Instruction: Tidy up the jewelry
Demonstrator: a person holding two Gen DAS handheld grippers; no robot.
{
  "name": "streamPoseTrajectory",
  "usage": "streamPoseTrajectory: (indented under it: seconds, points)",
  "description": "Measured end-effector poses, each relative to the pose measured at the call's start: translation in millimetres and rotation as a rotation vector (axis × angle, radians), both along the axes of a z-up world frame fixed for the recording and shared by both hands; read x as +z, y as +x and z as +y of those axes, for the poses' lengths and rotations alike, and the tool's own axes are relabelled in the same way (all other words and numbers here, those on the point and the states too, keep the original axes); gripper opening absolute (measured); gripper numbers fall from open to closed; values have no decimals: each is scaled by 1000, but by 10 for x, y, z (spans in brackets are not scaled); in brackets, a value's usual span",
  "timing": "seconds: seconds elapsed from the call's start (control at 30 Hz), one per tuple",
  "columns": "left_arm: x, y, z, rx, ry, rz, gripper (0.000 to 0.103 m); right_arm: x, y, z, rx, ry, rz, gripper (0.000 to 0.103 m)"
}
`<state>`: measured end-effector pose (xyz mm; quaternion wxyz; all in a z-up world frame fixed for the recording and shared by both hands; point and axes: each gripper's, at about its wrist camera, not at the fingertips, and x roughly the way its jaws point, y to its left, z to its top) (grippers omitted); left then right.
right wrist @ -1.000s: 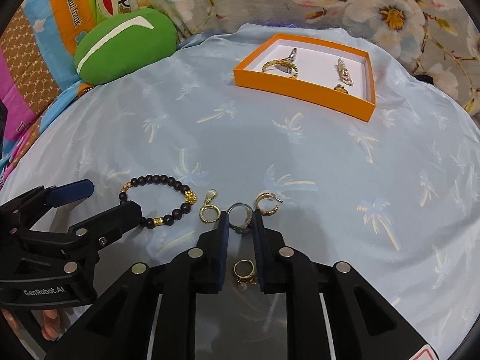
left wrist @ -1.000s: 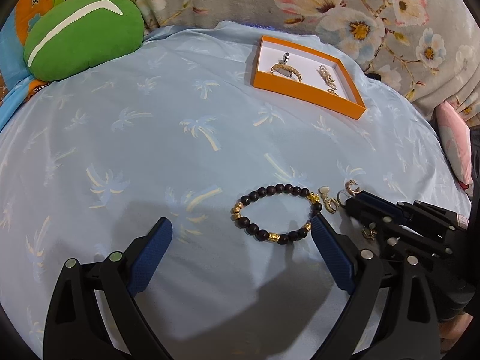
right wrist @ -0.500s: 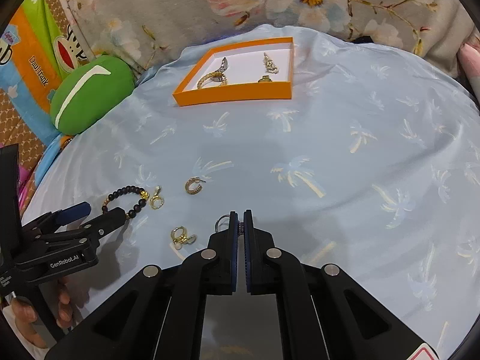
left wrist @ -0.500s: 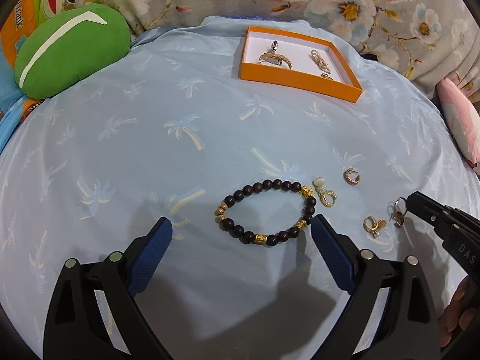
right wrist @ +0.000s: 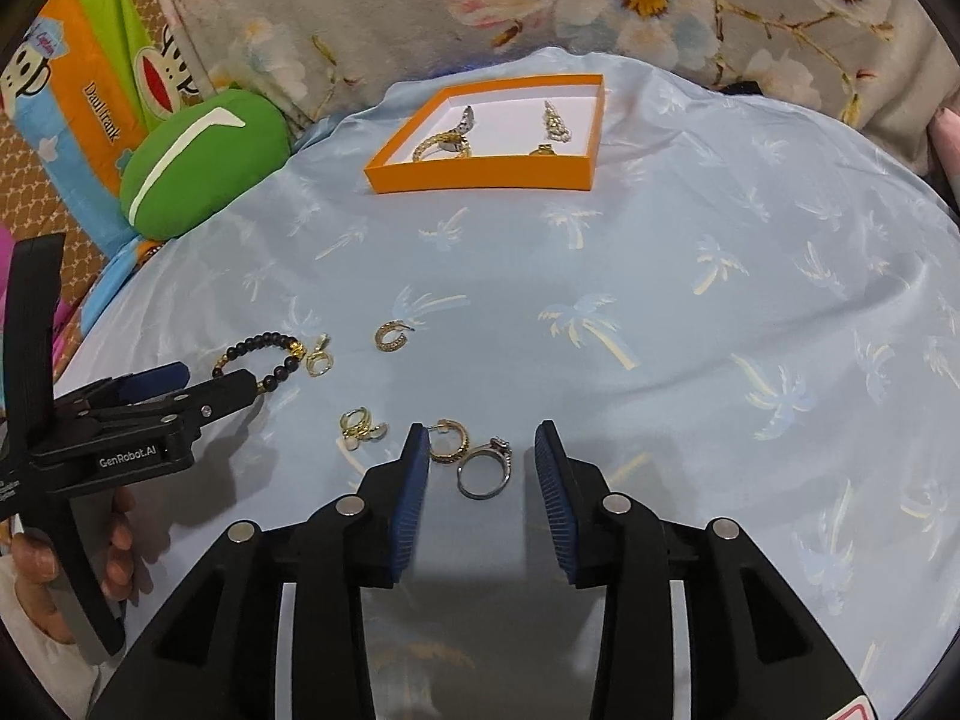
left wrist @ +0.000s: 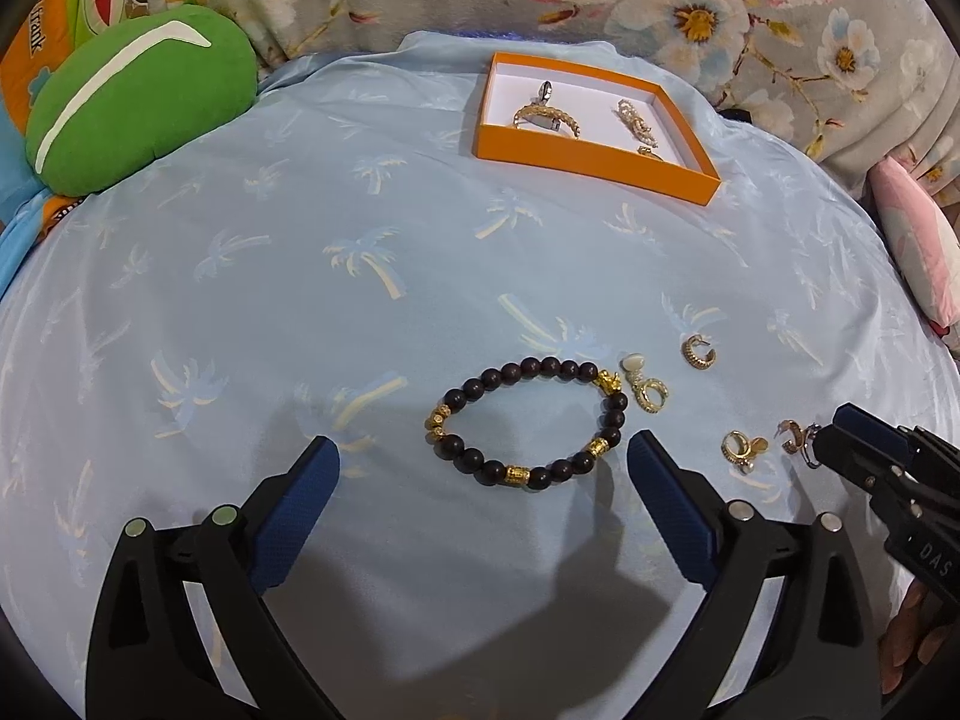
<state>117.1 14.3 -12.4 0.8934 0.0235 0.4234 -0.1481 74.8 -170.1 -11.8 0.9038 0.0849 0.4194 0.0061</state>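
Observation:
A dark bead bracelet (left wrist: 528, 423) with gold beads lies on the blue cloth between the open fingers of my left gripper (left wrist: 483, 462). It also shows in the right wrist view (right wrist: 264, 354). My right gripper (right wrist: 482, 447) is open. A silver ring (right wrist: 485, 469) and a gold hoop earring (right wrist: 450, 441) lie on the cloth between its fingers. More gold earrings (right wrist: 360, 426) lie to the left. An orange box (left wrist: 591, 165) with a white inside stands at the back and holds several gold pieces.
A green cushion (left wrist: 132, 102) lies at the back left. Floral fabric (left wrist: 660, 0) rises behind the box. A pink cushion (left wrist: 918, 240) lies at the right edge. The blue cloth (left wrist: 300, 300) has palm prints.
My right gripper was shut on the silver ring, carried it right and back, then opened. The ring now lies on the cloth. My left gripper stayed open around the bracelet.

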Motion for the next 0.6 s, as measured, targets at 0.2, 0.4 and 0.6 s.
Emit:
streamPoseTrajectory:
  seconds: [0.2, 0.4, 0.6]
  points:
    - [1, -4, 8, -1, -3, 1, 95, -62, 27, -12, -20, -15, 36, 32]
    - [-1, -5, 4, -1, 1, 2, 95, -68, 10, -11, -44, -31, 41, 15]
    - [-19, -2, -64, -17, 45, 5, 97, -69, 7, -35, -59, -4, 38, 6]
